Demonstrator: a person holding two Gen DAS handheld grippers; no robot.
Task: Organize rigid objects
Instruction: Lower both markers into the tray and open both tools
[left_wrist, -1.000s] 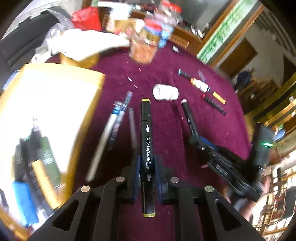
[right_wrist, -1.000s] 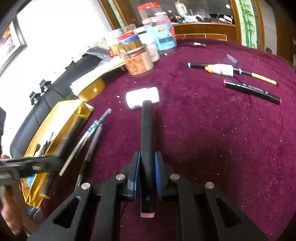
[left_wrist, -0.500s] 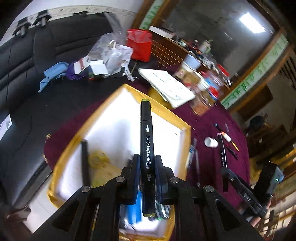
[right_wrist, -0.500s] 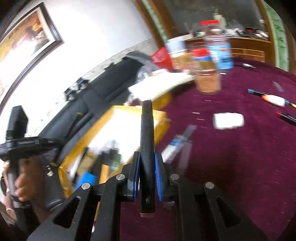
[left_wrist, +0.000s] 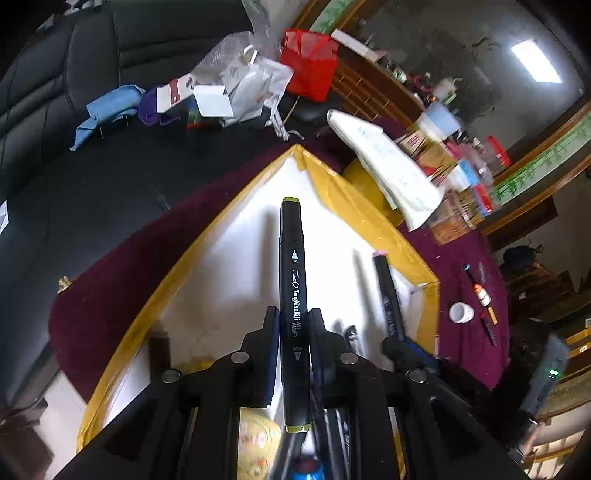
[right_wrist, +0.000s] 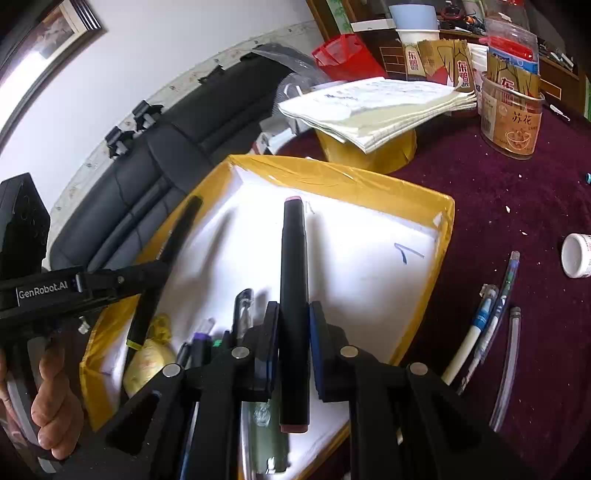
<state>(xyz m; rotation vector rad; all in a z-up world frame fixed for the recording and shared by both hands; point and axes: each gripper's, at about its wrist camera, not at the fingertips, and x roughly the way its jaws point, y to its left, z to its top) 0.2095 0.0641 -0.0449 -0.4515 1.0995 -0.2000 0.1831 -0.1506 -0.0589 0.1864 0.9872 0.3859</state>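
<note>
Two grippers, each clamped on a black marker, both over the yellow-rimmed tray. Left gripper (left_wrist: 293, 332): jaws closed tight on a black art marker with yellow-green end caps (left_wrist: 293, 280), held at mid-barrel, pointing toward the tray's far corner. In the right wrist view that same marker (right_wrist: 164, 258) sits over the tray's left edge, blurred. Right gripper (right_wrist: 293, 332): jaws pressed on a black marker with pink end caps (right_wrist: 293, 295), also gripped mid-barrel, above the white tray floor. From the left wrist view this marker (left_wrist: 386, 291) shows near the tray's right edge.

Yellow tray (right_wrist: 343, 177) lies on a maroon tablecloth (right_wrist: 517, 192) at the table's left edge, beside a black sofa (right_wrist: 155, 147). At its near end: several pens (right_wrist: 242, 314) and a yellow plastic-wrapped lump (right_wrist: 149, 362).

On the cloth just right of the tray: three loose pens (right_wrist: 491, 317) side by side, and a small white jar (right_wrist: 576, 254) further right. Behind the tray's far edge, a notebook (right_wrist: 373, 107) rests on a yellow tape roll (right_wrist: 384, 153); a clear jar of packets (right_wrist: 511, 114) stands to its right.
</note>
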